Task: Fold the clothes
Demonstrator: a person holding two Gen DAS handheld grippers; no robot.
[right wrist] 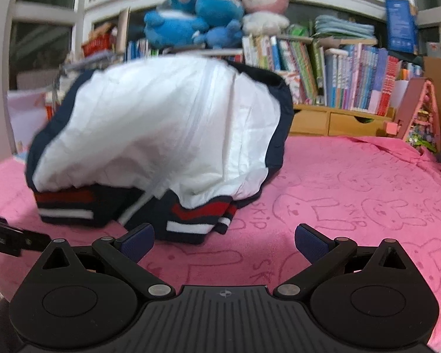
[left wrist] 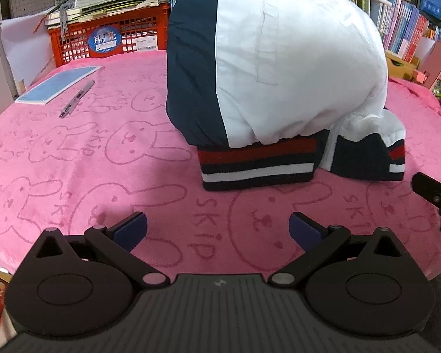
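One jacket point(left wrist: 279, 67) sits on the bench, which is draped in one pink blanket point(left wrist: 73, 161) printed with rabbits. Two tongs are in view, one per hand. The left tongs point(left wrist: 217, 229) are spread wide and hold nothing; the right tongs point(right wrist: 224, 239) are likewise wide and empty. Both hover over bare blanket just short of the jacket's near hem.

On the left of the blanket lie one blue notebook point(left wrist: 58, 83) and one pen point(left wrist: 78, 98), well apart from the jacket. One red crate point(left wrist: 108, 36) stands past the far edge, with a stack of papers on top. Open blanket stretches to the left of the garment and in front of it, and to its right in the right wrist view.

The jacket is a puffed bundle, white in the middle with navy side panels, resting on its ribbed navy hem point(left wrist: 257, 167) striped red and white.
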